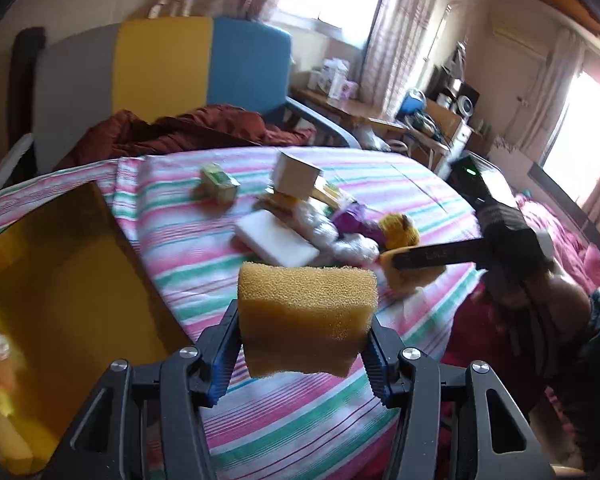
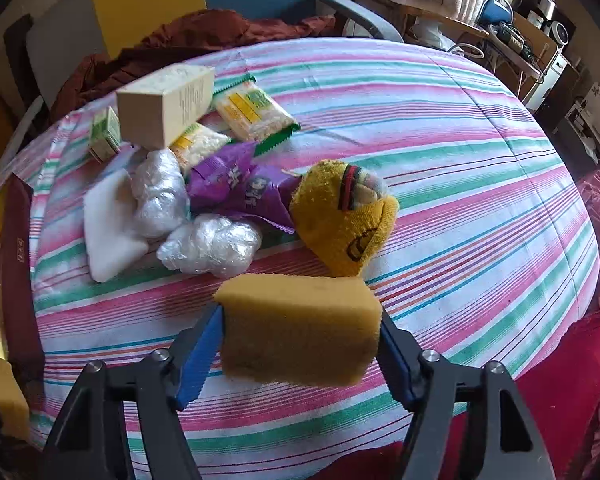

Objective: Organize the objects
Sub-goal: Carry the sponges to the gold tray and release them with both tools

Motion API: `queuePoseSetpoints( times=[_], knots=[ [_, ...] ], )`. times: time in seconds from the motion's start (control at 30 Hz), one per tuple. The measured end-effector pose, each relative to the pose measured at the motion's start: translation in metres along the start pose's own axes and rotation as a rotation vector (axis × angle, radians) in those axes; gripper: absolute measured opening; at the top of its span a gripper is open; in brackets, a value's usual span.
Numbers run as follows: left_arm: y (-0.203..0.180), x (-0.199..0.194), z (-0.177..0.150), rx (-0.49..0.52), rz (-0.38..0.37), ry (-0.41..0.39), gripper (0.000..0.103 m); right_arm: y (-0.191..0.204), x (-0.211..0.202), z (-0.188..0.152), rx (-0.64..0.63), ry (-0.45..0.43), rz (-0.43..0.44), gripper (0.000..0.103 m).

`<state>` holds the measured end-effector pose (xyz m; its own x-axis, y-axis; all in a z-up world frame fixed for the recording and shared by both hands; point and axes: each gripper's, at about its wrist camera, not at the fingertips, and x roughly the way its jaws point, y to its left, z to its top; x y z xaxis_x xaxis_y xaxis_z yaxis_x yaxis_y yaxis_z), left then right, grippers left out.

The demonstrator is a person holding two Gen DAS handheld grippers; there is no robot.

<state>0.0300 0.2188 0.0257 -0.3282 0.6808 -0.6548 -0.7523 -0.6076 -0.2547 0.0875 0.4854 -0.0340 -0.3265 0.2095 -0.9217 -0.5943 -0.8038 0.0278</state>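
Sponge number one, a yellow sponge (image 1: 306, 308), sat clenched between the blue pads of the left gripper (image 1: 304, 320), lifted clear of the striped cloth (image 1: 300, 420). It was nearer the camera than the yellow sock (image 1: 398, 232) and apart from it. A second sponge (image 2: 300, 332) of the same colour was grasped by the right gripper (image 2: 300, 316), both pads pressing its ends. It hung just in front of the sock in the right wrist view, its far edge close to the sock's toe.

Everything else lay in a loose heap beside that sock. A purple packet (image 2: 236, 188) touched the sock's open end on the picture's left. Two clear plastic bundles (image 2: 160, 196) (image 2: 210, 246) lay against the packet, further from the sock. A white block (image 2: 108, 224) rested beyond the bundles, with one bundle overlapping it. Behind the sock and packet, a cream box (image 2: 166, 104) sat tilted on top of green-edged snack packets (image 2: 256, 112). A small green carton (image 2: 105, 134) stood just past the box, the farthest item from the sock. On the sock's other side the cloth was bare.

In the left wrist view, a yellow-lined container (image 1: 60, 260) sat well to the picture's left of the sock, at the cloth's edge. A chair (image 1: 160, 64) with grey, yellow and blue panels stood far behind the sock, with a dark red garment (image 1: 180, 128) heaped on its seat.
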Motion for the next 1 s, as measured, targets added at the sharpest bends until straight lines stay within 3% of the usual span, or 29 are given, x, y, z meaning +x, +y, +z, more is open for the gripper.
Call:
queuePoseSetpoints(
  times=[0.23, 0.47, 0.73, 1.0],
  knots=[
    [0.049, -0.035, -0.012, -0.125, 0.089, -0.042, 0.055, 0.011, -0.044, -0.002, 0.015, -0.121, 0.092, 0.072],
    [0.094, -0.065, -0.03, -0.229, 0.207, -0.067, 0.055, 0.094, -0.08, 0.002, -0.155, -0.196, 0.251, 0.072],
    [0.135, -0.081, -0.055, -0.294, 0.315, -0.054, 0.056, 0.201, -0.089, -0.014, -0.362, -0.173, 0.41, 0.072],
    [0.154, -0.084, -0.074, -0.324, 0.375, -0.02, 0.061, 0.266, -0.073, -0.033, -0.483, -0.117, 0.454, 0.073]
  ],
)
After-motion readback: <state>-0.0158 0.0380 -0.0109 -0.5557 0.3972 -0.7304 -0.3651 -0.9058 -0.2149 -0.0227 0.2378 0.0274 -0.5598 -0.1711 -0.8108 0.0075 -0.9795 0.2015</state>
